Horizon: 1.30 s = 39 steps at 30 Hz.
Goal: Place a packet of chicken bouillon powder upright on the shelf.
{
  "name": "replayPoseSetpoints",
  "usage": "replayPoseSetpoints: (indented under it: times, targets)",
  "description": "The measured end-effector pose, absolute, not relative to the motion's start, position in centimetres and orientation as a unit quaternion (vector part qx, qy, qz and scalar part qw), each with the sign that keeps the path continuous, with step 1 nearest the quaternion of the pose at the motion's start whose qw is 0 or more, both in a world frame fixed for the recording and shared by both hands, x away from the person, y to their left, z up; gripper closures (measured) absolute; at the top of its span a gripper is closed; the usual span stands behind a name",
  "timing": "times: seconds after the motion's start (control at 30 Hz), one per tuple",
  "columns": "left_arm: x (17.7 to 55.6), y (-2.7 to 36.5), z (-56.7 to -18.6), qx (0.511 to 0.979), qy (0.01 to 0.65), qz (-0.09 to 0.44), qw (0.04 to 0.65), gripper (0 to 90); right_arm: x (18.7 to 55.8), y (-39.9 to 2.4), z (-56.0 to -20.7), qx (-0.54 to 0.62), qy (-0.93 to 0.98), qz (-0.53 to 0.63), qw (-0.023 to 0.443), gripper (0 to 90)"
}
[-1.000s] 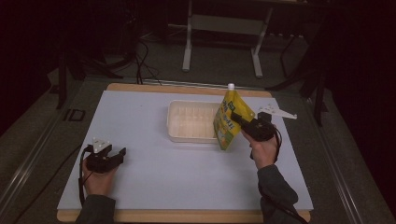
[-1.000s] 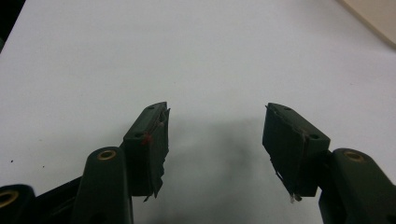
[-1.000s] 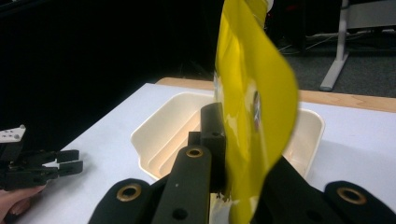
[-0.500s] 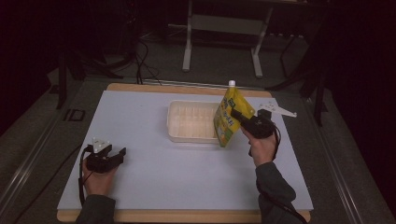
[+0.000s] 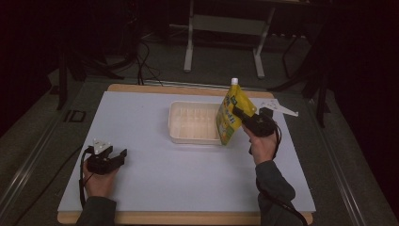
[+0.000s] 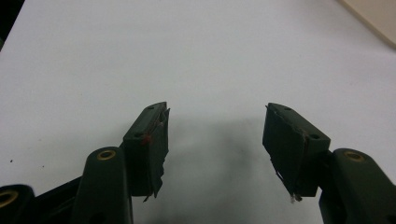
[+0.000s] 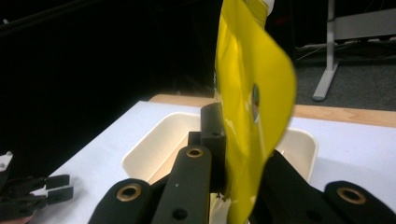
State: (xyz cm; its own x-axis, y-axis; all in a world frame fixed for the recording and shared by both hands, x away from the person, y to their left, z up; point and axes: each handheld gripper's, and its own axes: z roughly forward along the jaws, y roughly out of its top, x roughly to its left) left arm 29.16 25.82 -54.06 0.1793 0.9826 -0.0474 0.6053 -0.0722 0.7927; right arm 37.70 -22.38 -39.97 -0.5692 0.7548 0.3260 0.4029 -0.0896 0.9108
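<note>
**Pouch held over the tray's right end**

Over the right end of the cream tray (image 5: 194, 123), the right gripper (image 5: 241, 114) has its jaws clamped flat on a yellow spouted pouch (image 5: 229, 115), pinching it partway up one edge. In the right gripper view the film (image 7: 250, 107) is squeezed between the two black jaws and rises above them, its white cap (image 5: 234, 81) uppermost. Gripped that way, the pouch hangs upright, its lower end at the tray's near right corner; whether it touches the rim cannot be told. The upright hold probably keeps the spout clear and lets the bottom be lowered into the tray, which looks like the work in hand.

At the near left of the white table (image 5: 141, 141), well apart from the tray, the left gripper (image 5: 123, 154) rests low with its jaws spread wide and nothing between them; the left gripper view has bare tabletop between the pads (image 6: 152, 144). It seems parked out of the way, ready if the pouch needs steadying. A small white piece (image 5: 282, 108) lies at the far right, beyond the right hand.
</note>
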Motion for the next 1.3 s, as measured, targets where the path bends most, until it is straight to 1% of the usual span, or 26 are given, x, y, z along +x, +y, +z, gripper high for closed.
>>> replayPoseSetpoints:
  times: [0.4, 0.93, 1.07, 1.3]
  targets:
    - [29.1, 25.8, -54.1, 0.682, 0.582, 0.267, 0.354, 40.3, 38.6, -22.0, -39.6, 0.448, 0.649, 0.593, 0.163, 90.0]
    - [29.1, 25.8, -54.0, 0.681, 0.582, 0.267, 0.355, 40.3, 39.8, -20.8, -40.7, 0.464, 0.642, 0.586, 0.171, 90.0]
    - [29.1, 25.8, -54.0, 0.681, 0.582, 0.267, 0.355, 40.3, 40.0, -20.3, -41.0, 0.462, 0.650, 0.574, 0.187, 90.0]
    - [29.1, 25.8, -54.1, 0.681, 0.582, 0.267, 0.356, 40.3, 40.4, -20.1, -41.4, 0.473, 0.636, 0.576, 0.200, 90.0]
